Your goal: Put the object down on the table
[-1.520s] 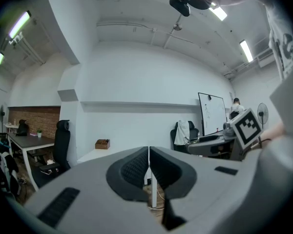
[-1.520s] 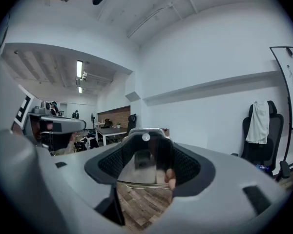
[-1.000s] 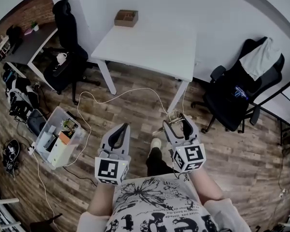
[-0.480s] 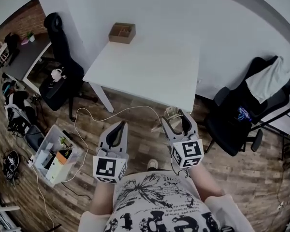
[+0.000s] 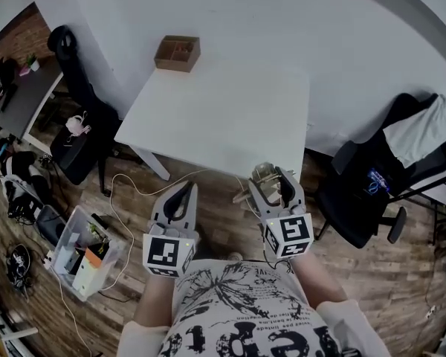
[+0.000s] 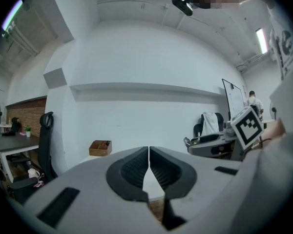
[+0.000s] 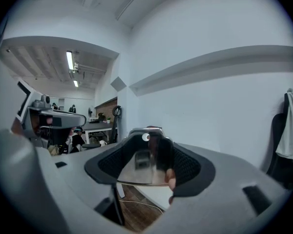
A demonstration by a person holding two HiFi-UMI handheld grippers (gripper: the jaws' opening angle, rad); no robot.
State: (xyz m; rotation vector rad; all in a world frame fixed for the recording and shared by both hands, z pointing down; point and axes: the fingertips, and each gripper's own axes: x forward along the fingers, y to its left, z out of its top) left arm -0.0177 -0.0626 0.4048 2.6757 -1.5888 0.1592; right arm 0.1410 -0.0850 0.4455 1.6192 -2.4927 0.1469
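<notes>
My right gripper (image 5: 271, 181) is shut on a small tan, wooden-looking object (image 5: 261, 175), held in the air just in front of the white table's (image 5: 215, 117) near edge. In the right gripper view the object (image 7: 147, 156) fills the gap between the dark pads and looks glossy, with a small white dot near its top. My left gripper (image 5: 183, 195) hangs beside it over the wood floor, shut with nothing in it; its pads meet in the left gripper view (image 6: 149, 152). A brown wooden box (image 5: 177, 53) sits at the table's far left corner.
A black office chair (image 5: 78, 129) stands left of the table and another with a pale cloth (image 5: 390, 169) at the right. A clear bin (image 5: 82, 253) of odds and ends and a white cable (image 5: 134, 188) lie on the floor. A dark desk (image 5: 15, 99) is far left.
The person has walked forward, so the table has come nearer and both grippers now sit close to its front edge. The right gripper keeps its hold on the object.
</notes>
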